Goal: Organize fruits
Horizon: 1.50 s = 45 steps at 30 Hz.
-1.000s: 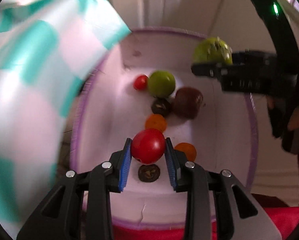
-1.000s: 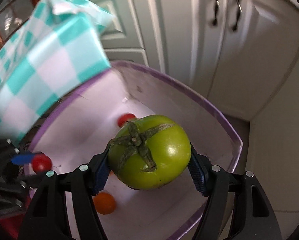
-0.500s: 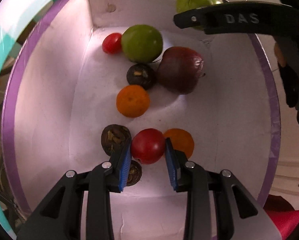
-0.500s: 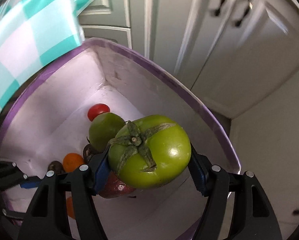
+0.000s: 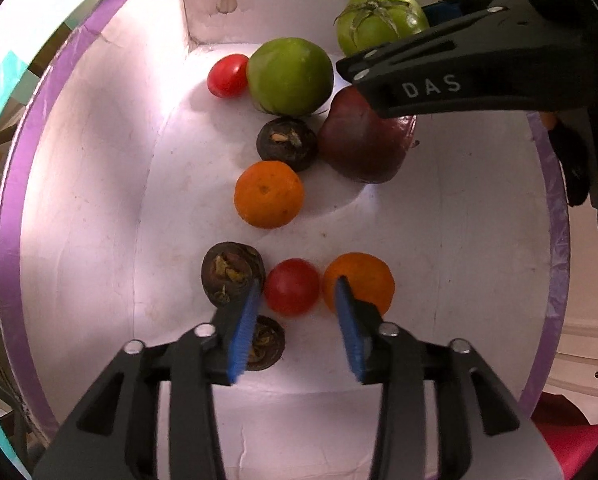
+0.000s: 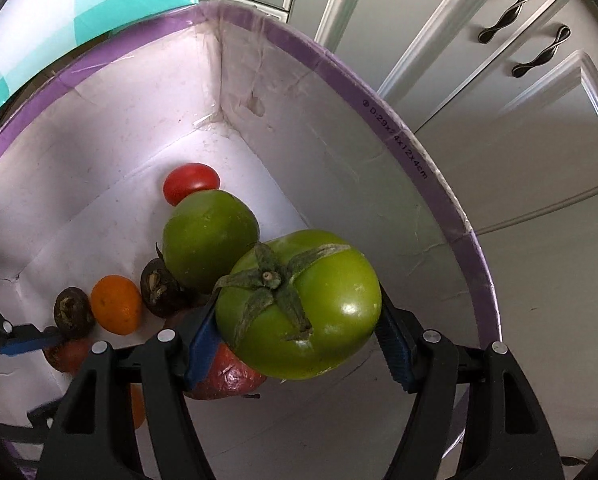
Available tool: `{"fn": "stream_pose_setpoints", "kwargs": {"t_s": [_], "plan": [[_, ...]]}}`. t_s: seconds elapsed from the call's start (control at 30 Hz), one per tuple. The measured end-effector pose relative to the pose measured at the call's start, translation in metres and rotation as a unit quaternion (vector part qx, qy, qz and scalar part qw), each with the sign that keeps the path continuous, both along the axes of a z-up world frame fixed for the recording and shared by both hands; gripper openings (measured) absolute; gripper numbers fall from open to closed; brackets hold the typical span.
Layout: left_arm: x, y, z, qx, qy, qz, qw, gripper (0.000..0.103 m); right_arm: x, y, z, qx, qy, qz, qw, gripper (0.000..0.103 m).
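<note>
With your left gripper (image 5: 297,294) spread apart around the red tomato (image 5: 291,287) lying on the box (image 5: 79,200) floor, your right gripper (image 6: 295,330) clamps the green tomato (image 6: 299,304) above crowded fruit; releasing high risks bruising.

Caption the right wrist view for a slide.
Right tool holds a green tomato over the fruit-filled box.
</note>
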<state>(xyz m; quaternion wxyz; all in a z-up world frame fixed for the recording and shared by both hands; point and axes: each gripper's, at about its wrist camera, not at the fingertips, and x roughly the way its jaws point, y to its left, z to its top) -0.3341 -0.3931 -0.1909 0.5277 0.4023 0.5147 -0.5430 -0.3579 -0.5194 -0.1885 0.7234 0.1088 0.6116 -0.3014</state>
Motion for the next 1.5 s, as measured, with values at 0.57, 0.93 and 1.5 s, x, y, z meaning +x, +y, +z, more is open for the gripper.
{"fn": "stream_pose_setpoints", "kwargs": {"t_s": [0.57, 0.93, 1.5], "plan": [[-0.004, 0.086, 0.192, -0.345, -0.098, 0.038, 0.9326, 0.102, -0.083, 0.027, 0.175, -0.120, -0.325, 0.002, 0.938, 0.087], [-0.012, 0.079, 0.192, -0.253, -0.173, 0.079, 0.9486, 0.102, -0.085, 0.055, 0.122, -0.032, -0.237, -0.101, 0.966, 0.087], [-0.011, 0.058, 0.088, -0.095, -0.134, 0.045, 0.9854, 0.102, -0.066, 0.062, 0.049, 0.019, -0.144, -0.141, 0.979, 0.087]]}}
